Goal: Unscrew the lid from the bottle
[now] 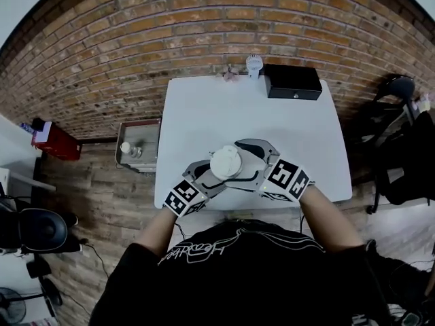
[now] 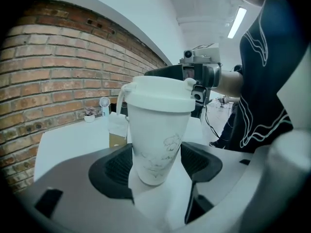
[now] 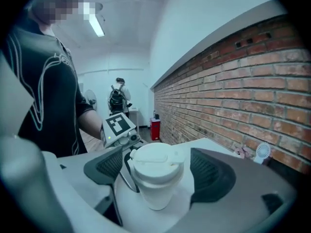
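Pads (image 2: 118,166) of the left gripper (image 2: 156,163) sit tight against both sides of the bottle (image 2: 158,140), low on its body, so this gripper is closed on it. I judge that this hold is there to keep the bottle from turning together with the lid (image 2: 158,95). Jaws of the right gripper (image 3: 158,168) stand wide apart, one at each side of the lid, with a small gap at the left and at the right; they grasp nothing yet. This gripper comes from the opposite side and higher, at the level of the lid, which fits the job of twisting. The next move would need these jaws to close on the rim before any turn.

The bottle is a white tapered cup with a faint line drawing on its wall. The lid is broad and white, with a flip tab on top. In the left gripper view a loop shows at its left edge, and a paper tag (image 2: 117,125) hangs there. The lid looks fully seated.

In the head view the bottle stands at the lower middle of the frame, near the front edge of the white table (image 1: 204,107). A black box (image 1: 293,81) and a small fan (image 1: 254,64) are at the far edge, upper middle, well apart from it.
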`<state>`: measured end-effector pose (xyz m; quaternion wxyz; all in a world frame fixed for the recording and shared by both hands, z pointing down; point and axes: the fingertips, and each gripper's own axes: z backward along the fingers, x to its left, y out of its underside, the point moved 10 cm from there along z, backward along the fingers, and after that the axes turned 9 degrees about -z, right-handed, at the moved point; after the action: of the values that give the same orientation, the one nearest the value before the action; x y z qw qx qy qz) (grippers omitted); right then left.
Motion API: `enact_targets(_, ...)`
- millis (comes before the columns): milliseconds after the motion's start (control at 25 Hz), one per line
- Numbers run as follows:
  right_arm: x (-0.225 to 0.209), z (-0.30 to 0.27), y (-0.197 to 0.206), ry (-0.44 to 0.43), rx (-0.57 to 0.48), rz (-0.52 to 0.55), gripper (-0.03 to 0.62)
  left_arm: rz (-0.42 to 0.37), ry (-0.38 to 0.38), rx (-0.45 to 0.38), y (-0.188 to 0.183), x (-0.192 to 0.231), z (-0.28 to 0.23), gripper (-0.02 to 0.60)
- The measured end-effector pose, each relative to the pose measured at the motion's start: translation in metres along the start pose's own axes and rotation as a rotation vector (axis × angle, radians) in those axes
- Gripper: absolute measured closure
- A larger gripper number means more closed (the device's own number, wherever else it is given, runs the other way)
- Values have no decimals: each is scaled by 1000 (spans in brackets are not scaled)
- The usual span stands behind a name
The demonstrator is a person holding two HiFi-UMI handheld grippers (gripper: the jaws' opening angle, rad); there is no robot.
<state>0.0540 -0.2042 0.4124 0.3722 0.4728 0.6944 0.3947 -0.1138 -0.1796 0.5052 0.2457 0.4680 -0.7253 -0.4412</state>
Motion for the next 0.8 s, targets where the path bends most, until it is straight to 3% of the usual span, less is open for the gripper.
enact_targets(280, 21, -3, 9, 202, -12, -118, 182, -11, 21, 36, -5, 1, -5, 255)
enact_targets(480, 26, -7, 13, 316, -38, -183, 227, -6, 14, 22, -2, 2, -6, 256)
enact_targets(560, 26, -8, 14, 339, -39, -191, 256, -5, 14, 22, -1, 1, -6, 256)
enact_targets(800, 28, -7, 14, 361, -24, -183, 260, -10, 25, 39, -3, 1, -7, 256)
